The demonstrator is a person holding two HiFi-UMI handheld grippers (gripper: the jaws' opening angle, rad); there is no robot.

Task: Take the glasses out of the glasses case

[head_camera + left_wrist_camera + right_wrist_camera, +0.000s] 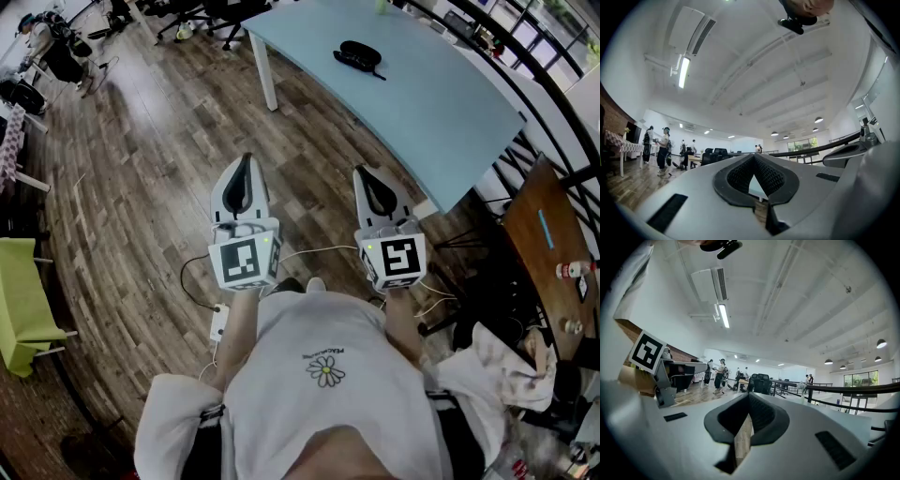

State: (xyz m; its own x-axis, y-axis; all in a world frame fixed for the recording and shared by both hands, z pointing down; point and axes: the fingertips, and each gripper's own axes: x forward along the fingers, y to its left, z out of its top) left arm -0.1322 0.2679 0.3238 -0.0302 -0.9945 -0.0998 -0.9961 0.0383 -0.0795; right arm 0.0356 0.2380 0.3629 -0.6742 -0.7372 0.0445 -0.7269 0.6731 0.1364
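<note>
A black glasses case (pixel 359 54) lies shut on the light blue table (pixel 422 112), at its far side; no glasses are visible. I hold both grippers side by side over the wooden floor, well short of the table's near edge and pointing toward it. My left gripper (pixel 246 165) (pixel 753 157) is shut, its fingertips meeting with nothing between them. My right gripper (pixel 362 172) (pixel 749 394) is likewise shut and empty. Both gripper views look level across the room, and neither shows the case.
Black office chairs (pixel 202 14) stand beyond the table's far left. A green seat (pixel 23 300) is at the left. A brown table (pixel 553 248) with small items and a black railing (pixel 530 141) lie to the right. People (pixel 663 150) stand far off.
</note>
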